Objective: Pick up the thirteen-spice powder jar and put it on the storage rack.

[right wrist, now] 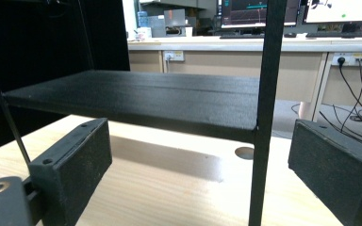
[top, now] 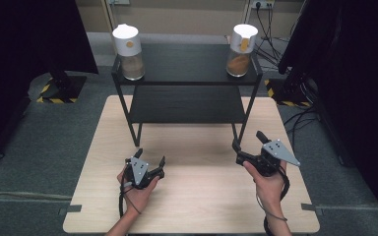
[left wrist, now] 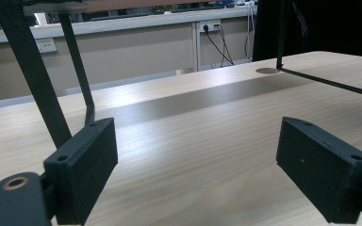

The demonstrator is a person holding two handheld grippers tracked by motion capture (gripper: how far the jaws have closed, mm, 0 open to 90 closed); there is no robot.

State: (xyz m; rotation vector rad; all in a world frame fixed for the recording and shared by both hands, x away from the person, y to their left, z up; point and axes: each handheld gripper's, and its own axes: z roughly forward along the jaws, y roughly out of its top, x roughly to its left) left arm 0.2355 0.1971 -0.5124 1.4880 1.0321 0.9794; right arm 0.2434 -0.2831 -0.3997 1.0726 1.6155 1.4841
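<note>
A pale wooden table [top: 192,206] with a fine straight grain carries a black two-tier metal rack [top: 187,64] at its far side, standing on thin square legs with flat matte shelves. The lower shelf is bare; the top one holds two jars, one at each end. The left jar [top: 129,45] is clear glass, cylindrical, with a white cap and label band, filled about halfway with a dull brown powder. The right jar [top: 241,44] matches it in shape and cap but holds a brighter orange-brown powder. Both stand upright, well apart.

Nearer, a person's two hands each hold one black gripper above the bare tabletop. The left gripper [top: 150,158] sits near the table's middle left, its blocky, rough-faced jaws spread wide with nothing between them. The right gripper [top: 248,140] is just beside the rack's near right leg, jaws likewise wide apart and holding nothing; in the right gripper view that leg stands between them.
</note>
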